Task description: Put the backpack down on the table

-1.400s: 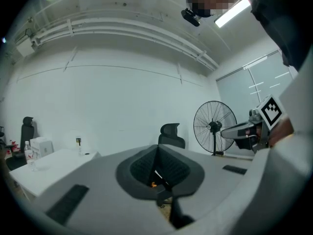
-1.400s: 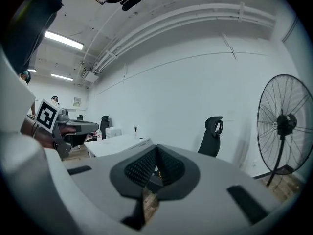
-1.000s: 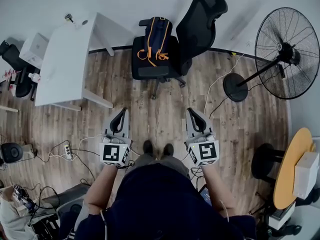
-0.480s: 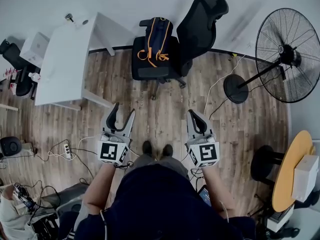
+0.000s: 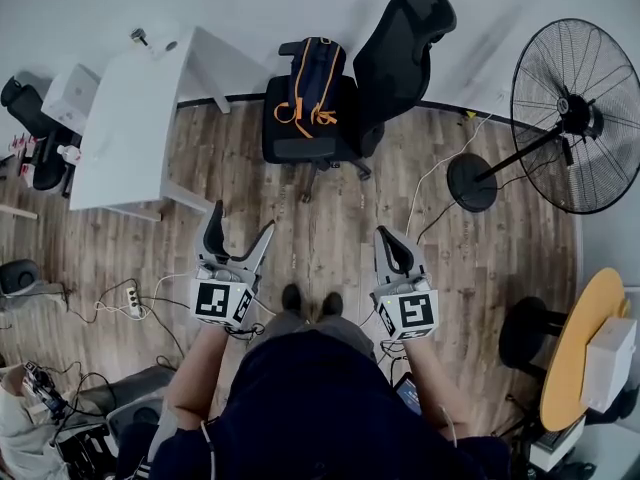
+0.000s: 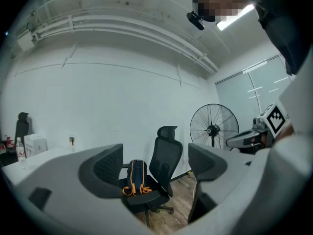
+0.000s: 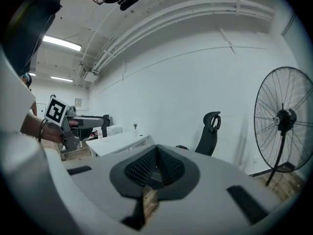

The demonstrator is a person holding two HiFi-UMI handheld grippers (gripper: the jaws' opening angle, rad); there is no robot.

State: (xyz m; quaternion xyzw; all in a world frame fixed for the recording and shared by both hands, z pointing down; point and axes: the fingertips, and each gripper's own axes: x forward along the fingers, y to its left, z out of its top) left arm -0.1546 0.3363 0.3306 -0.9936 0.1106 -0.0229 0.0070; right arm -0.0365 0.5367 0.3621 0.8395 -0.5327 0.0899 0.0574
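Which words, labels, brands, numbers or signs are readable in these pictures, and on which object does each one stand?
No readable text anywhere.
Left tool (jaws have just been opening, nothing between them) and right tool: square black-and-white markers on their cubes, no letters.
Bottle: label too small to read.
White box: no legible print.
Backpack: no print visible.

The dark blue backpack [image 5: 312,83] with orange straps stands upright on the black chair's [image 5: 300,140] seat, beside its backrest, well apart from the white counter [image 5: 125,128].
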